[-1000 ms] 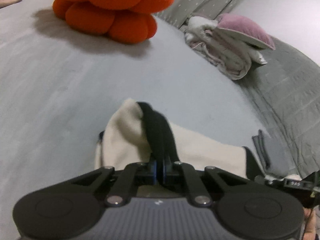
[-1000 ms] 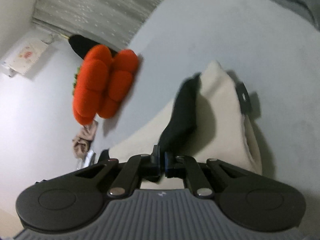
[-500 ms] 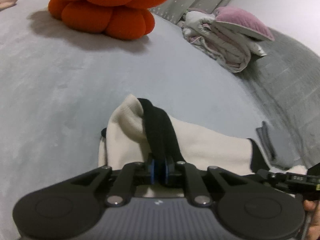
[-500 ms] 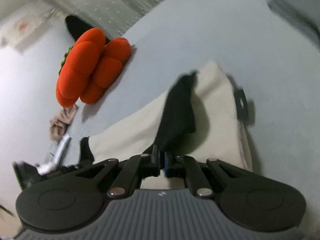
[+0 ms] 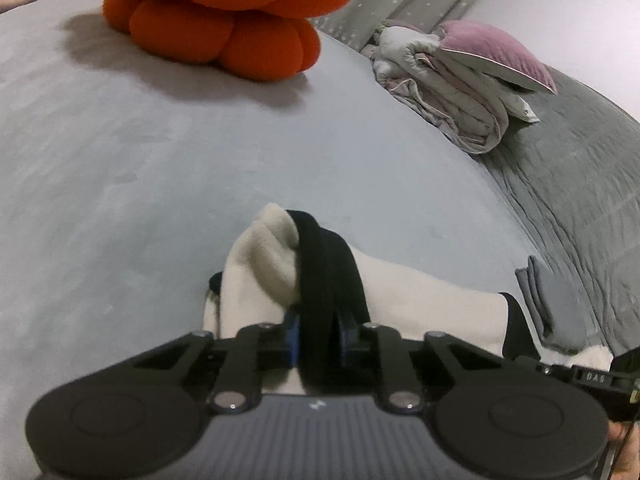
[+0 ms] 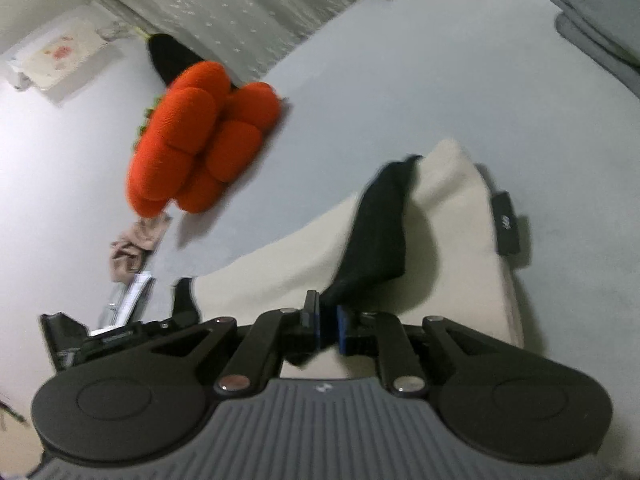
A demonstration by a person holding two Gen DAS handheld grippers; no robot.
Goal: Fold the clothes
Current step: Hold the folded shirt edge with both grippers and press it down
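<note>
A cream fleece garment (image 5: 420, 300) with black trim (image 5: 328, 256) lies bunched on the pale grey bed (image 5: 160, 180). My left gripper (image 5: 319, 332) is shut on a thick fold of that black trim, with the fabric filling the gap between its pads. In the right wrist view the same cream garment (image 6: 280, 272) rises to a peak with its black trim (image 6: 380, 232) running down into my right gripper (image 6: 328, 328). The right jaws are opening slightly, and the trim is still pinched between the blue pads. A black label (image 6: 506, 228) sits on the garment's right edge.
An orange knot cushion (image 5: 224, 12) (image 6: 200, 140) rests at the far side of the bed. Crumpled bedding with a pink pillow (image 5: 460, 76) and a grey quilt (image 5: 580, 180) lie to the right. Folded grey cloth (image 6: 600, 20) and a pinkish rag (image 6: 132, 248) lie nearby.
The left jaws have spread a little around a thicker fold of black trim. The right gripper has rolled, tilting its view. The garment has stayed in about the same place.
</note>
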